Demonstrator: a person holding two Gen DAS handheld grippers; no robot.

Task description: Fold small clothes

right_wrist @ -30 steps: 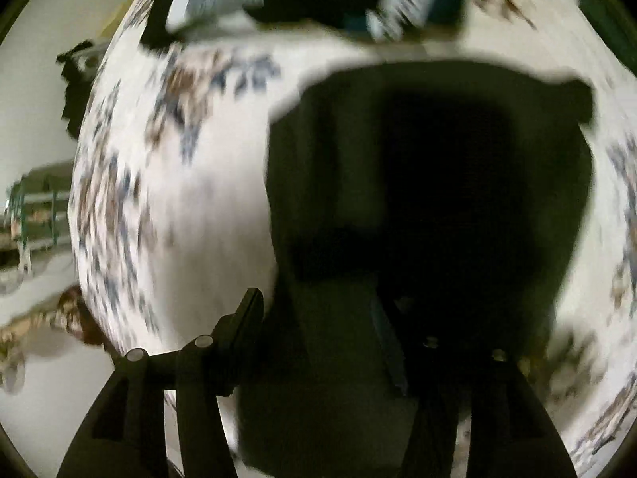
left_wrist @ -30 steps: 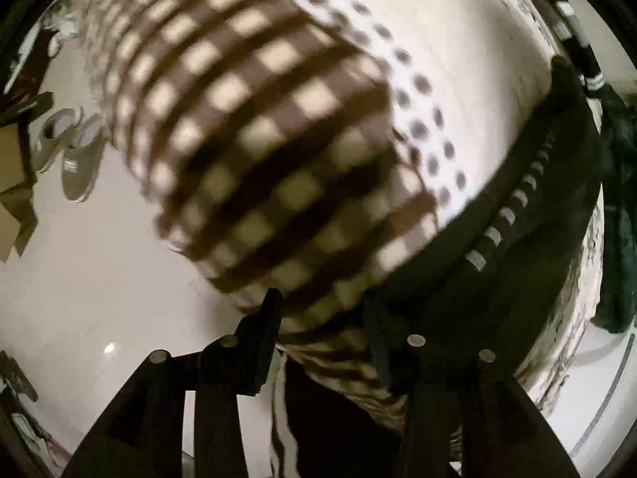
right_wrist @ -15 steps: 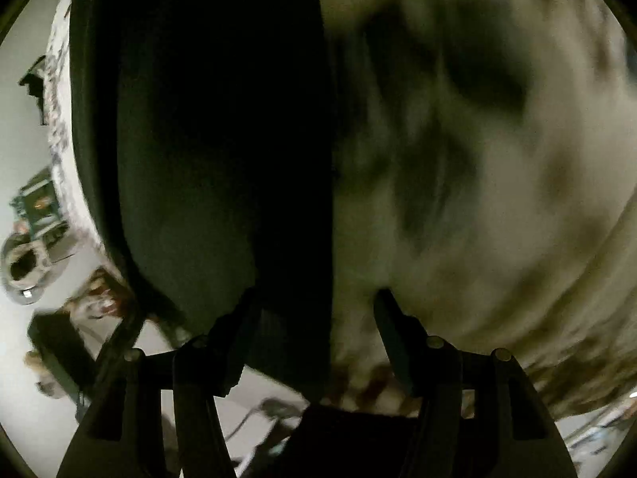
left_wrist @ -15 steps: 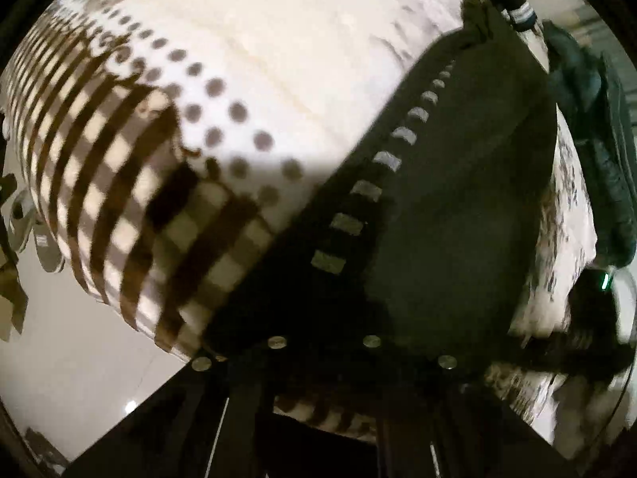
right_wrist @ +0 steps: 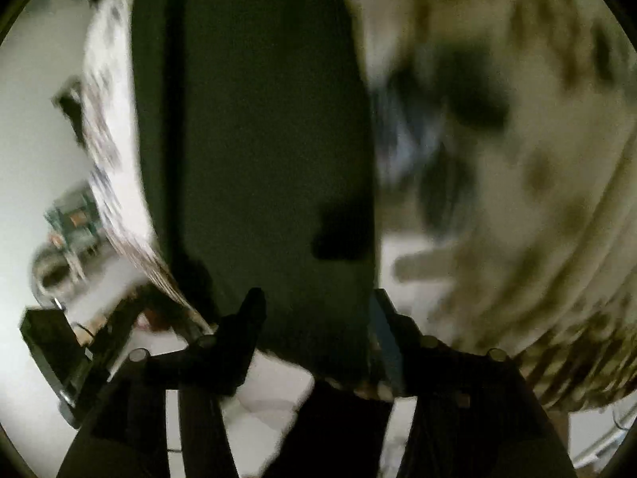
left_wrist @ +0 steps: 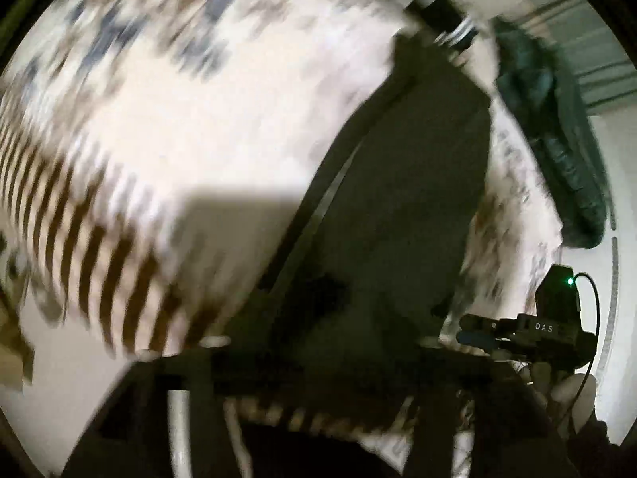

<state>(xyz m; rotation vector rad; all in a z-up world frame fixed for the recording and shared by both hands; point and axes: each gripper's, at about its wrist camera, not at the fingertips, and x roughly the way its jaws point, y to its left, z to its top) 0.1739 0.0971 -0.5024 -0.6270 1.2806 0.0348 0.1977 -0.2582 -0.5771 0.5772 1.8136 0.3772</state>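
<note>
A dark garment (left_wrist: 402,207) lies flat on a patterned white bed cover (left_wrist: 207,119), with a pale stripe along one edge. In the left wrist view my left gripper (left_wrist: 318,342) is low over its near edge; its fingers merge with the dark cloth, so its state is unclear. The right gripper (left_wrist: 517,330) shows at the lower right there. In the right wrist view the garment (right_wrist: 258,139) runs up the middle as a long dark band. My right gripper (right_wrist: 316,310) is open, one finger on each side of the garment's near end.
A dark green padded jacket (left_wrist: 557,139) lies at the bed's far right edge. A striped dark item (left_wrist: 446,12) sits at the top. The bed cover has brown checks (left_wrist: 99,263) near its left edge. White floor and blurred clutter (right_wrist: 67,231) lie beyond the bed.
Both views swung and blurred. The left gripper moved along the bed toward the dark garment's near edge. The right gripper turned so the garment now runs lengthwise between its open fingers.
</note>
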